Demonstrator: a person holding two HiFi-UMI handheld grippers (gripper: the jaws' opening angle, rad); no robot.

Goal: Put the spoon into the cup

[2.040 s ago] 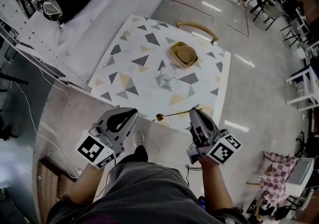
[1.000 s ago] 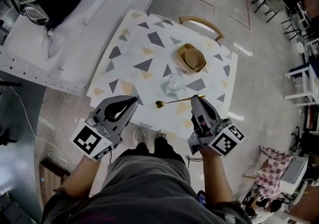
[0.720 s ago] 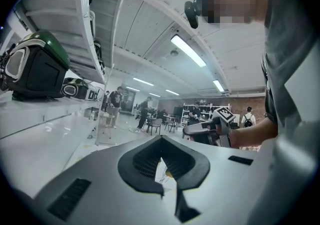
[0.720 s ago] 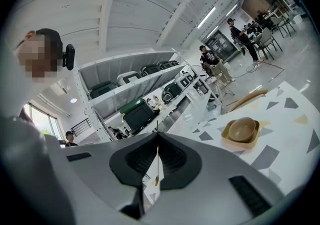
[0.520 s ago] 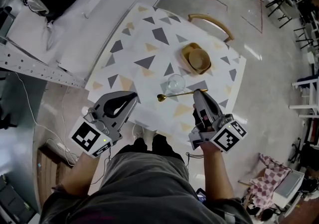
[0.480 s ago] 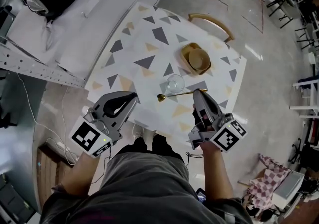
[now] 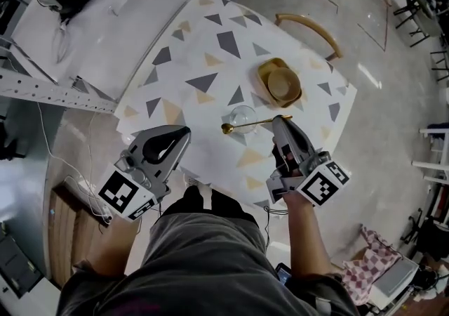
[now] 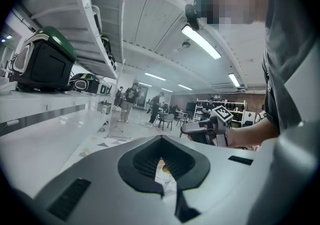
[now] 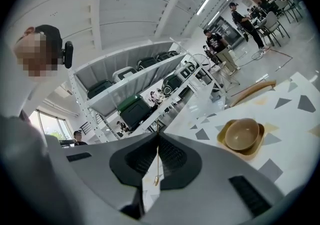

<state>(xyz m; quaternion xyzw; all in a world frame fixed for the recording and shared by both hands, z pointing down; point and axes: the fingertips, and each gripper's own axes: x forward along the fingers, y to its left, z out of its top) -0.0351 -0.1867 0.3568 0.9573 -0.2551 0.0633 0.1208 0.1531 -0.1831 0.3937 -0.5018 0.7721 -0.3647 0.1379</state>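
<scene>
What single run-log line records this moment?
right gripper: shut on spoon | left gripper: shut, empty | spoon: crosses cup in head view, not inside

Left gripper (image 8: 161, 138) jaws together, empty; right gripper (image 8: 186, 130) beyond.

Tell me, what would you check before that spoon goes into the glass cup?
1. Spoon held firmly: ok. The right gripper is shut on the spoon handle.
2. Cup standing upright: ok. The cup stands on the table.
3. Spoon's scoop over the cup mouth: not ok. In the head view it shows past the rim, on the cup's left.
4. Cup empty: cannot tell, the glass is clear.
5. Left gripper out of the way: ok. It is shut, holds nothing, and is apart from the cup.
</scene>
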